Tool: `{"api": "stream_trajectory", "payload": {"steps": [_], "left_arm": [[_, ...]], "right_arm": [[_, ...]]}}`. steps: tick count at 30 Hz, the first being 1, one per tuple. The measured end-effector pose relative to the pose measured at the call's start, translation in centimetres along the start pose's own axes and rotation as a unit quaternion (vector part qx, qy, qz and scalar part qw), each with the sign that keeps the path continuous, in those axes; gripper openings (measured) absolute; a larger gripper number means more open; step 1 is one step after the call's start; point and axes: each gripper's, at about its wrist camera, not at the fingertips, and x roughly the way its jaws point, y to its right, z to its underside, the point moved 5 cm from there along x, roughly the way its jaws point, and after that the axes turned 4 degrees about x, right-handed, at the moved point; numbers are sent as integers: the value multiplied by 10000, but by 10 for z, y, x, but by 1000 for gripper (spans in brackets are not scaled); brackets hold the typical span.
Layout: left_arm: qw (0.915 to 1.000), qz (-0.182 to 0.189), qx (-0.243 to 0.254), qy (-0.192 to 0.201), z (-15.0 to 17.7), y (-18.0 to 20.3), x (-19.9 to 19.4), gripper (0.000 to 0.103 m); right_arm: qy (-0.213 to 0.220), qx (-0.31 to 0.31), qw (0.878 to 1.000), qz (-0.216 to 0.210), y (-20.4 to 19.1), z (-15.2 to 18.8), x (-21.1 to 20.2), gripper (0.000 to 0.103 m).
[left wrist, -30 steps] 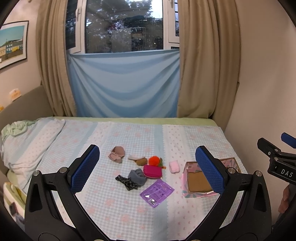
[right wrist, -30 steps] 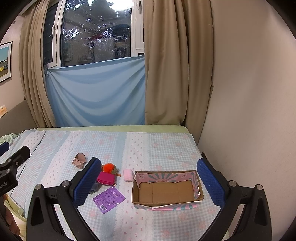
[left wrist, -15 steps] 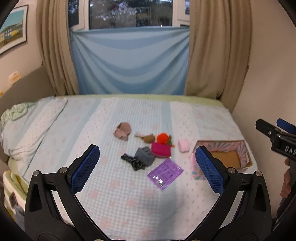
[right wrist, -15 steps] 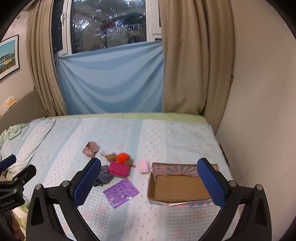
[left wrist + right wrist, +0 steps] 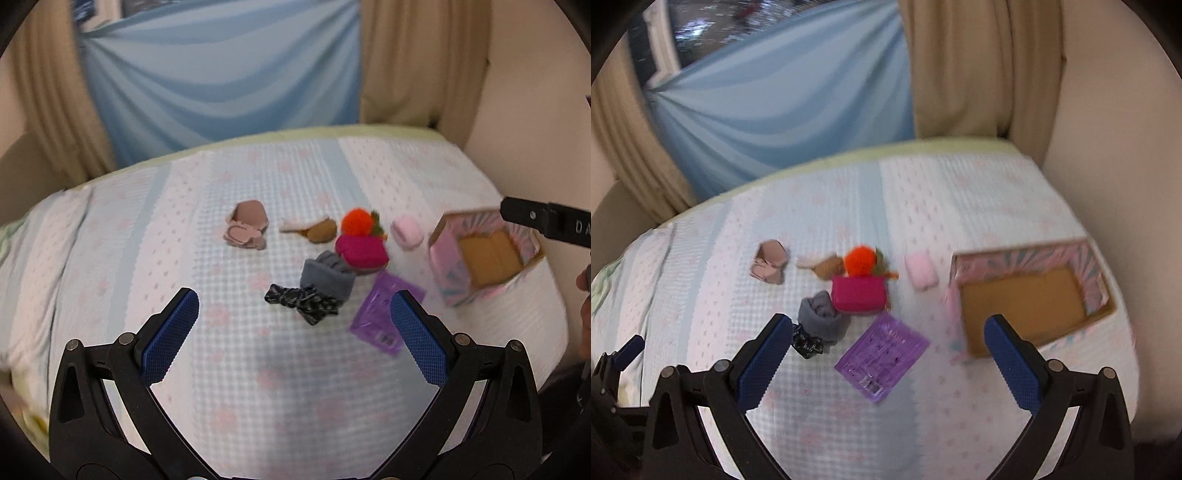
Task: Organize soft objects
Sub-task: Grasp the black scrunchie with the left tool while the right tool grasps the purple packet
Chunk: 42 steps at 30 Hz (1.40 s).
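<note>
Small soft things lie mid-bed: a beige-pink cloth (image 5: 246, 224) (image 5: 769, 260), a brown piece (image 5: 320, 230), an orange pompom (image 5: 357, 220) (image 5: 860, 259), a magenta pouch (image 5: 362, 251) (image 5: 860, 294), a grey sock roll (image 5: 327, 278) (image 5: 823, 319), a black patterned scrunchie (image 5: 302, 301) (image 5: 806, 343), a pale pink pad (image 5: 407, 232) (image 5: 921, 271) and a purple packet (image 5: 385, 316) (image 5: 882, 353). An open pink cardboard box (image 5: 487, 254) (image 5: 1027, 295) stands to their right. My left gripper (image 5: 295, 332) and right gripper (image 5: 886, 354) are open, empty, above the bed's near side.
The bed (image 5: 258, 177) has a pale blue checked cover. A pillow edge (image 5: 613, 273) lies at far left. A wall (image 5: 1115, 129) runs along the right side. Blue cloth (image 5: 221, 81) and beige curtains (image 5: 979, 66) hang behind the bed.
Both grippers have tilted down and moved closer to the bed, so the objects look larger and nearer. Both stay open. Nothing on the bed has moved.
</note>
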Motion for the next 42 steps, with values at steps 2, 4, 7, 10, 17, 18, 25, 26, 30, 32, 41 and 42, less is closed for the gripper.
{"api": "stream_trajectory", "payload": {"steps": [2,4,7,10,17,18,25,26,30,32,41,42], "left_arm": [[9994,162,284,-81,4,-9,34,102],[9982,298,509,-145,8,-14,63,102],[9941,560,895,-250,18,-17,115,102],[9875,793,1316,-342,30,-8,167,102],[9644,1126,2320,-581,65,23,262,102],[9623,1163,2381,-612,68,25,268,102],[9496,1338,2690,-891,93,36,312,102],[9484,1286,2767,-860,96,37,314,102],[9417,1107,3077,-789,100,45,322,102],[9393,1066,3164,-789,99,50,327,102],[9446,1369,2834,-933,79,62,343,52],[9442,1354,2857,-921,79,64,341,47]], "right_arm": [[-181,184,9995,171,-7,12,32,103],[-347,338,9982,340,-11,23,62,103],[-644,593,9946,561,-13,41,111,103],[-1022,927,9873,793,-5,63,161,103],[-1598,1372,9708,1145,9,98,238,103],[-1643,1420,9691,1169,10,102,247,103],[-1853,1787,9579,1270,22,120,283,103],[-1881,1838,9566,1257,24,123,287,103],[-1809,1998,9553,1218,29,122,293,103],[-1816,1990,9555,1201,30,120,298,103],[-1641,1663,9664,1070,21,111,296,64],[-1614,1694,9665,1053,21,111,295,59]]}}
